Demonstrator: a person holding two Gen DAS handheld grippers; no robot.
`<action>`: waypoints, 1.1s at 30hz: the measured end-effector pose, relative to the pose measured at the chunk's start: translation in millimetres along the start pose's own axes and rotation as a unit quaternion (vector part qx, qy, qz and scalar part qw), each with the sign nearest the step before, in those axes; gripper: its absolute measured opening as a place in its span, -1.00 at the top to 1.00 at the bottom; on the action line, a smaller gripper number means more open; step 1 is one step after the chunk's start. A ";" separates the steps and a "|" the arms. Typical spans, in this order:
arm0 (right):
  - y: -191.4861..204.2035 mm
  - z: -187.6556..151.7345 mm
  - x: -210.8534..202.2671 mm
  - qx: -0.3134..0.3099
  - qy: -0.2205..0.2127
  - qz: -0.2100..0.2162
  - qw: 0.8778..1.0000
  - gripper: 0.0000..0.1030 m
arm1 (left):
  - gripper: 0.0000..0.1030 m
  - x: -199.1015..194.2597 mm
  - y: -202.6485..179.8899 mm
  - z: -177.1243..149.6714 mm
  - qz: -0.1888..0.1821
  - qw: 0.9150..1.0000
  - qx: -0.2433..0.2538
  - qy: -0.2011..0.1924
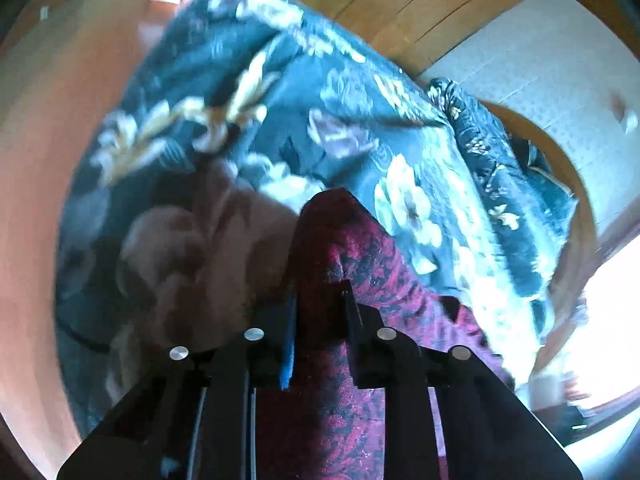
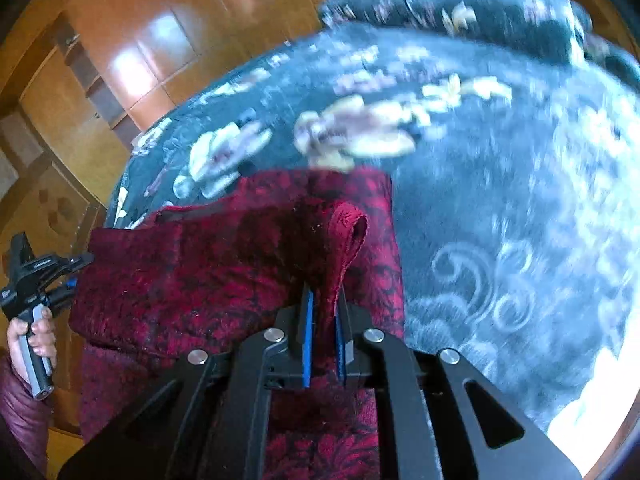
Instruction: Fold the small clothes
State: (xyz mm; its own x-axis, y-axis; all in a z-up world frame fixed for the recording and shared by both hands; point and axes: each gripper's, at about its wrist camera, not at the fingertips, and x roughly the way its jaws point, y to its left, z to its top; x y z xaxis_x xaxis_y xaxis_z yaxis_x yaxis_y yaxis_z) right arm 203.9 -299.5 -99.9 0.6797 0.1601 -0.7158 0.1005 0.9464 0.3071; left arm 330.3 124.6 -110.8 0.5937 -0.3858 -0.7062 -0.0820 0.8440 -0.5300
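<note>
Red patterned cloth [image 2: 224, 280] lies low in both frames on a blurred dark floral cover [image 2: 500, 208]. Right gripper [image 2: 323, 300] pinches a raised fold; left gripper [image 1: 320, 292] clamps cloth hiding its fingertips.

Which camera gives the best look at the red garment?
The right wrist view: the red garment spreads wide there, folded edge pinched in the right gripper. The left wrist view shows only a narrow strip.

The floral blanket [image 1: 248, 128] is being smeared by blur. The red garment [image 2: 224, 276] is being cut off by the bottom edge.
</note>
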 end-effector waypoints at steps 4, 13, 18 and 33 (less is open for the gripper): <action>3.0 -11.8 32.8 -0.034 0.043 -0.063 0.997 0.87 | 0.46 24.7 -13.1 -16.0 0.106 0.992 0.064 0.001; -4.2 -9.6 21.8 -0.018 0.034 -0.071 0.997 0.47 | -0.18 -27.1 -32.6 -20.5 0.166 0.976 0.103 -0.099; 16.4 7.4 -13.9 -0.028 -0.022 -0.047 0.998 0.38 | -0.14 -37.2 -62.6 -32.5 0.114 0.971 0.180 -0.107; 19.8 -3.7 79.4 -0.051 0.007 -0.069 0.996 0.46 | -0.14 50.9 -42.1 -42.0 0.172 0.968 0.180 -0.016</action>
State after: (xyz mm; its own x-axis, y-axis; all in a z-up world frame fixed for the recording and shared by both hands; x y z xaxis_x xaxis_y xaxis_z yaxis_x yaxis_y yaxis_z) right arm 257.1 -267.0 -153.0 0.6547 0.0286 -0.7554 0.1186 0.9830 0.1400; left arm 330.3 53.9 -144.1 0.6055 -0.0509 -0.7942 0.0010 0.9980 -0.0632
